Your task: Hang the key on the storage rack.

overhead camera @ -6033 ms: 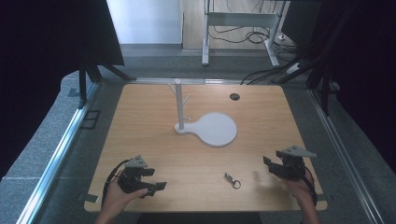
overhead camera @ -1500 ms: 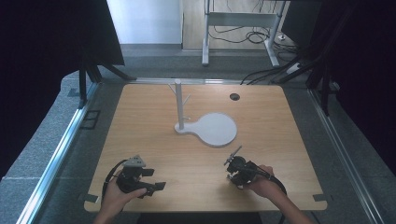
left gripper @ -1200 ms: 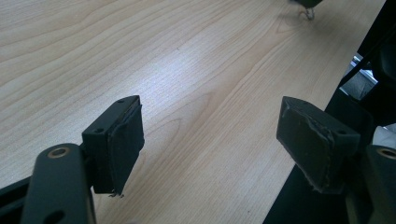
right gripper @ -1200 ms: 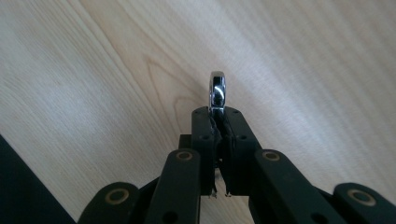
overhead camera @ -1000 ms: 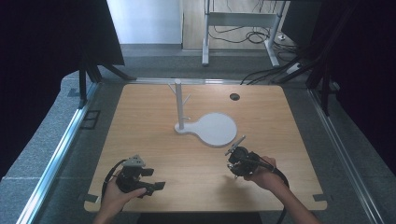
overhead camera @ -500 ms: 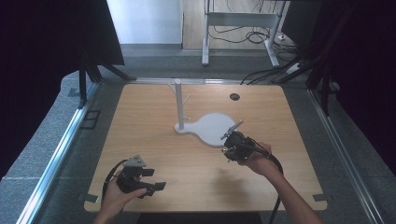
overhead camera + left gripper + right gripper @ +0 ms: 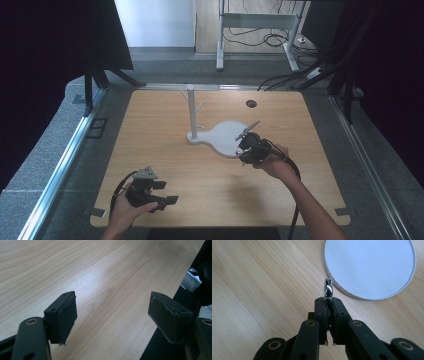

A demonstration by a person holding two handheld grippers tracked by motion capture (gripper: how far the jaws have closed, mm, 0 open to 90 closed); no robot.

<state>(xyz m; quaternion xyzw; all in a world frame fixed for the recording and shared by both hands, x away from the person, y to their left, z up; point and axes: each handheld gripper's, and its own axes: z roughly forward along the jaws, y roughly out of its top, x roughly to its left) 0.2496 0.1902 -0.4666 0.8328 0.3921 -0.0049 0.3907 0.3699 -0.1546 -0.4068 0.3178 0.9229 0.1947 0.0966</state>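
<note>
- High view: right tool (image 7: 248, 148) held above the tabletop (image 7: 165, 145), at the near right edge of the white stand (image 7: 227, 137). What it grips is too small to make out from here.
- High view: stand has a round base plate and an upright post (image 7: 190, 110) with short pegs, set mid-tabletop. A dark round hole (image 7: 251, 103) lies near the far edge.
- High view: left tool (image 7: 150, 192) low at the near left corner of the tabletop, well apart from the right one, hand (image 7: 125, 212) around its body, cable looping behind.
- Left gripper view: left tool's jaws stand wide apart, nothing between them; bare wood grain below. Pads (image 7: 67, 315) look worn, covering frayed at the edges. Tabletop edge and dark floor on the right.
- Right gripper view: right tool (image 7: 328, 300) clamped tight on a ring (image 7: 328, 289), shiny metal. Ring seen edge-on, sticking out past the jaw tips, long axis in line with the jaws, pointing toward the disc (image 7: 372, 267).
- Right gripper view: ring's tip sits just short of the disc's rim; whether it hangs over the wood or touches anything I cannot tell. Disc plain white.
- No brands, labels or writing legible in any view.
</note>
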